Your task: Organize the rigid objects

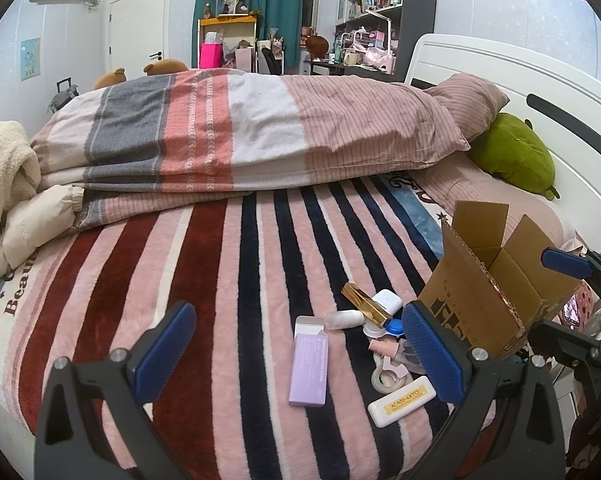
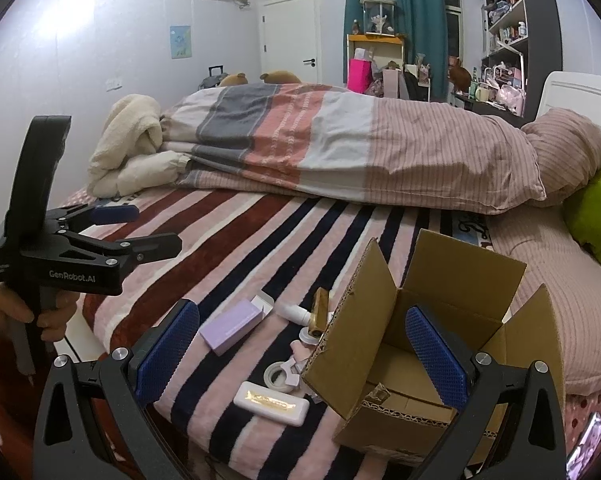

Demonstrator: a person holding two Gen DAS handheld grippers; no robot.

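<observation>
Small rigid items lie in a cluster on the striped blanket: a purple box (image 1: 308, 368) (image 2: 234, 326), a gold box (image 1: 366, 304) (image 2: 320, 308), a white bottle (image 1: 344, 319) (image 2: 296, 312), a tape roll (image 1: 388, 376) (image 2: 278, 374) and a white KATO-KATO case (image 1: 402, 400) (image 2: 272, 398). An open cardboard box (image 1: 492, 292) (image 2: 356, 320) stands to their right. My left gripper (image 1: 300, 344) (image 2: 140, 228) is open, low over the cluster and holding nothing. My right gripper (image 2: 302, 352) (image 1: 548, 296) is open too, its right finger over the box's opening.
A folded quilt (image 1: 240, 132) and pillow (image 1: 472, 100) fill the far half of the bed. A green plush (image 1: 512, 156) lies by the white headboard (image 1: 540, 80). Cream clothing (image 2: 128, 148) is heaped at the left. A hand (image 2: 48, 316) holds the left gripper's handle.
</observation>
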